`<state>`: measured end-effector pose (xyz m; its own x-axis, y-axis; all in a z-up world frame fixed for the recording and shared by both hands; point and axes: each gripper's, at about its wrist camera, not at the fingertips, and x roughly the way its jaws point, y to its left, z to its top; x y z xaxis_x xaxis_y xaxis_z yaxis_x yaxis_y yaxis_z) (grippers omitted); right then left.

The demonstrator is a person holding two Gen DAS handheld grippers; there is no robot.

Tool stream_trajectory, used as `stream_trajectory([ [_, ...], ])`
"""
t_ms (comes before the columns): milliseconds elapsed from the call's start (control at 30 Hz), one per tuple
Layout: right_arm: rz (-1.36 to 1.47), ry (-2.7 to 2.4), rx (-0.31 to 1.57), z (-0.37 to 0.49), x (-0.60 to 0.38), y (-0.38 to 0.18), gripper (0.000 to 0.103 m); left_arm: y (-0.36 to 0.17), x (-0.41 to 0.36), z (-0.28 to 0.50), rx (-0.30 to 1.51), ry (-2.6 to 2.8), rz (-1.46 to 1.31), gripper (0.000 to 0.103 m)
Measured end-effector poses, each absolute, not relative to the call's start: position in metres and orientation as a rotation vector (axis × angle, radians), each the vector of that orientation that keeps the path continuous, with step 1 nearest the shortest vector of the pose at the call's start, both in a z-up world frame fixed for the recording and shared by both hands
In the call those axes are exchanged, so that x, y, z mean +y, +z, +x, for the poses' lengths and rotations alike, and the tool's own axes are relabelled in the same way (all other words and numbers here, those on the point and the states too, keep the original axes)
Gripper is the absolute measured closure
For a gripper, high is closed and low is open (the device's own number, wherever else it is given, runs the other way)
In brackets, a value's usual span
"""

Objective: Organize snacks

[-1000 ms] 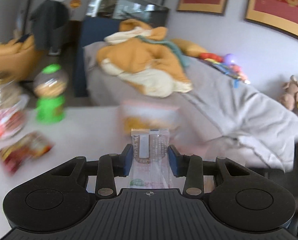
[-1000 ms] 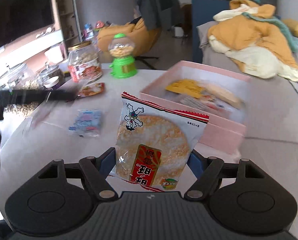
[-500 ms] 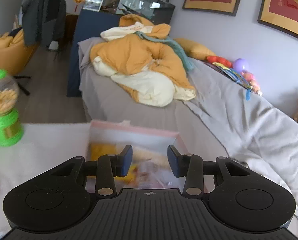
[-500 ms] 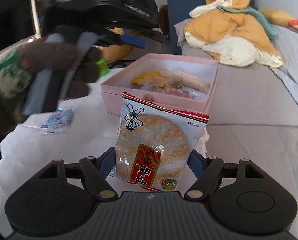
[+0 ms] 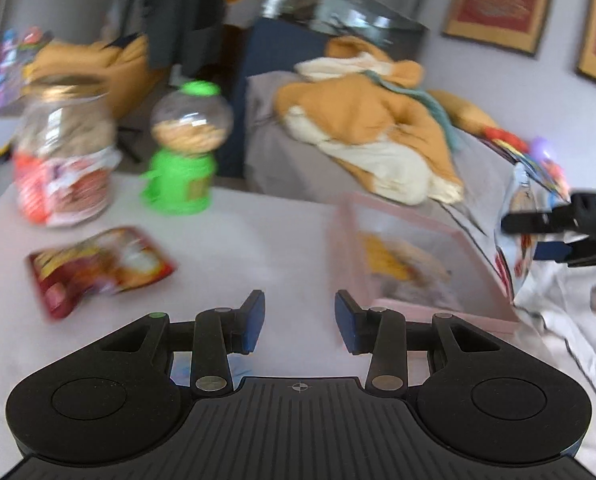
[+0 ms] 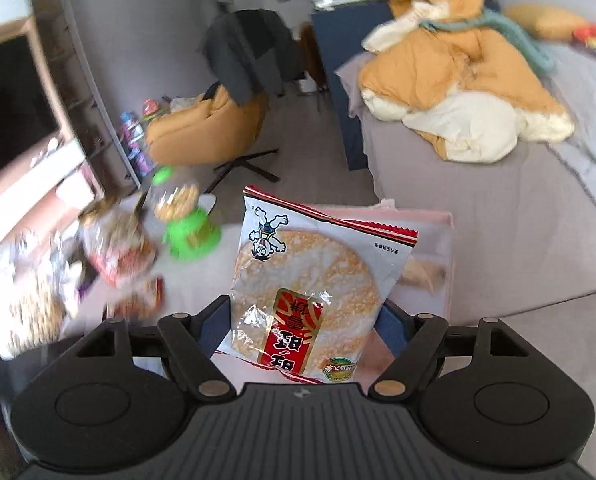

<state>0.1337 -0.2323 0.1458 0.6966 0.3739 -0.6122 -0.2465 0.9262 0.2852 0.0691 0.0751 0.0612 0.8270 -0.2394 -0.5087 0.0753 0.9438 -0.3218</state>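
Note:
My right gripper (image 6: 301, 332) is shut on a rice cracker packet (image 6: 309, 284), held above the pink box (image 6: 437, 240), whose near part the packet hides. In the left wrist view the same packet (image 5: 517, 220) hangs at the box's right side in the right gripper (image 5: 553, 236). My left gripper (image 5: 299, 322) is open and empty, low over the white table (image 5: 238, 248), just left of the pink box (image 5: 429, 264), which holds several snacks. A red snack packet (image 5: 98, 268) lies on the table to the left.
A green candy dispenser (image 5: 186, 152) and a lidded snack jar (image 5: 64, 160) stand at the table's back left. More jars (image 6: 26, 304) sit at the left in the right wrist view. A bed with an orange duvet (image 5: 369, 132) lies behind the table.
My left gripper let go of the small clear packet over the box and swung back left, empty. My right gripper carried the cracker packet up and over the pink box.

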Motion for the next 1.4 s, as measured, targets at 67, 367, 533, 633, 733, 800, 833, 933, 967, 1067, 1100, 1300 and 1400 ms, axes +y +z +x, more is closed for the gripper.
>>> stream_trajectory([
  [67,0.233,0.328,0.754,0.160,-0.232,0.147,0.026,0.057,0.090,0.059,0.566,-0.124,-0.298,0.060],
  [367,0.098,0.238,0.796,0.118,-0.205,0.118,0.026,0.045,0.124,-0.008,0.454,0.036,-0.408,0.060],
  [533,0.005,0.314,0.758,0.085,-0.177,0.104,0.026,0.047,0.121,-0.006,0.446,0.018,-0.427,0.060],
  [633,0.006,0.419,0.725,0.076,-0.155,0.098,0.024,0.038,0.115,-0.005,0.435,-0.030,-0.447,0.060],
  [733,0.009,0.456,0.701,0.066,-0.132,0.090,0.024,0.028,0.113,-0.007,0.445,-0.025,-0.450,0.060],
  [800,0.025,0.491,0.697,0.058,-0.121,0.083,0.022,0.024,0.116,-0.008,0.454,-0.014,-0.456,0.060],
  [833,0.027,0.496,0.698,0.054,-0.116,0.080,0.022,0.024,0.117,-0.009,0.455,-0.008,-0.466,0.060],
  [933,0.002,0.492,0.689,0.043,-0.104,0.070,0.022,0.024,0.120,-0.013,0.459,0.005,-0.474,0.060],
  [967,-0.006,0.486,0.683,0.041,-0.102,0.068,0.022,0.024,0.119,-0.014,0.466,0.010,-0.467,0.060],
  [1067,-0.003,0.468,0.679,0.040,-0.100,0.063,0.022,0.024,0.117,-0.017,0.484,0.015,-0.448,0.060],
  [1100,0.002,0.464,0.681,0.040,-0.101,0.062,0.022,0.023,0.116,-0.017,0.491,0.016,-0.442,0.060],
  [1300,-0.011,0.430,0.651,0.043,-0.111,0.070,0.022,0.023,0.120,-0.023,0.483,0.030,-0.451,0.060],
  [1400,0.005,0.442,0.637,0.042,-0.116,0.077,0.021,0.027,0.126,-0.018,0.480,-0.007,-0.464,0.060],
])
